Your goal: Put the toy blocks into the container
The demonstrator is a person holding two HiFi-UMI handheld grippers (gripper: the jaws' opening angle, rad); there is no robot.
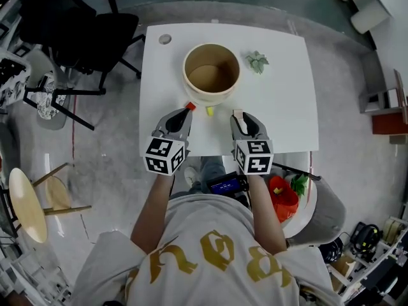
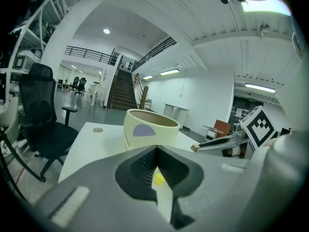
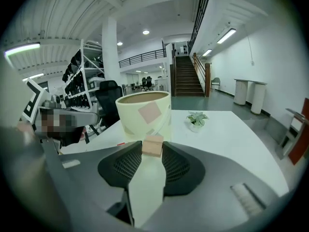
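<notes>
A cream round container (image 1: pixel 211 71) stands open-topped in the middle of the white table (image 1: pixel 280 116). My right gripper (image 1: pixel 238 115) is shut on a tan wooden block (image 3: pixel 152 146), a short way in front of the container (image 3: pixel 145 112) and to its right. My left gripper (image 1: pixel 187 111) has its jaws closed together, and I see nothing between them in the left gripper view. A red block (image 1: pixel 190 106) shows right at its tip; whether they touch is unclear. A small yellow block (image 1: pixel 209 111) lies on the table between the two grippers, near the container's (image 2: pixel 149 129) base.
A small green plant (image 1: pixel 257 61) sits right of the container. A grey disc (image 1: pixel 165 39) lies at the table's far left corner. A black office chair (image 1: pixel 76 24) stands left of the table. The table's front edge runs just under both grippers.
</notes>
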